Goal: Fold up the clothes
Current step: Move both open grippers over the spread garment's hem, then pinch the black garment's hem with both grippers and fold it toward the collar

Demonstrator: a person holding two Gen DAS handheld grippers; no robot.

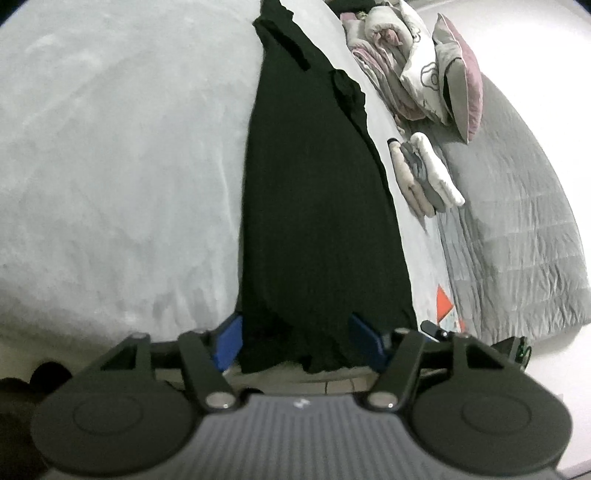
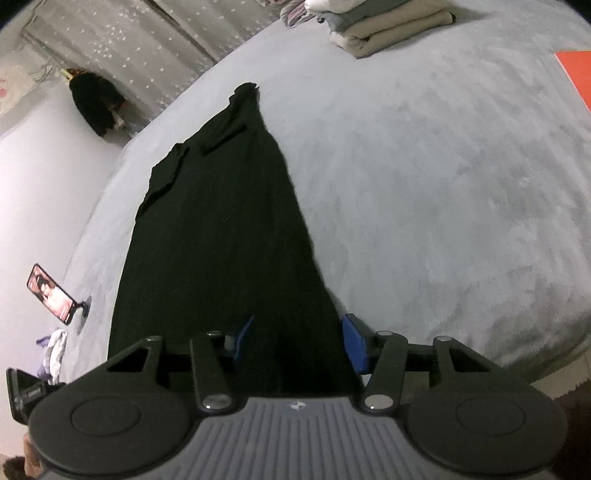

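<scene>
On the grey bed (image 1: 110, 166) a long black garment (image 1: 314, 206) lies stretched out, narrow at the far end and wide at the near end. Its near hem hangs a little over the edge of the bed, and both grippers are at this hem.

In the left wrist view, the left gripper (image 1: 297, 341) has its blue fingers (image 1: 229, 341) spread wide, one on each side of the hem. The cloth lies between them, but the fingers do not press it. Further along the bed, to the right of the garment, there is a small pile of folded clothes (image 1: 424, 177), and behind it a heap of bedding with a pillow (image 1: 460, 81). A grey quilt (image 1: 517, 229) covers the right side.

In the right wrist view, the right gripper (image 2: 297, 341) is also spread wide, with the black garment (image 2: 221, 236) running between its two blue fingers (image 2: 352, 343). They do not pinch the cloth. A phone on a stand (image 2: 51, 293) is on the left, near the edge of the bed. The pile of folded clothes (image 2: 391, 26) lies at the far end, well apart from the garment.
</scene>
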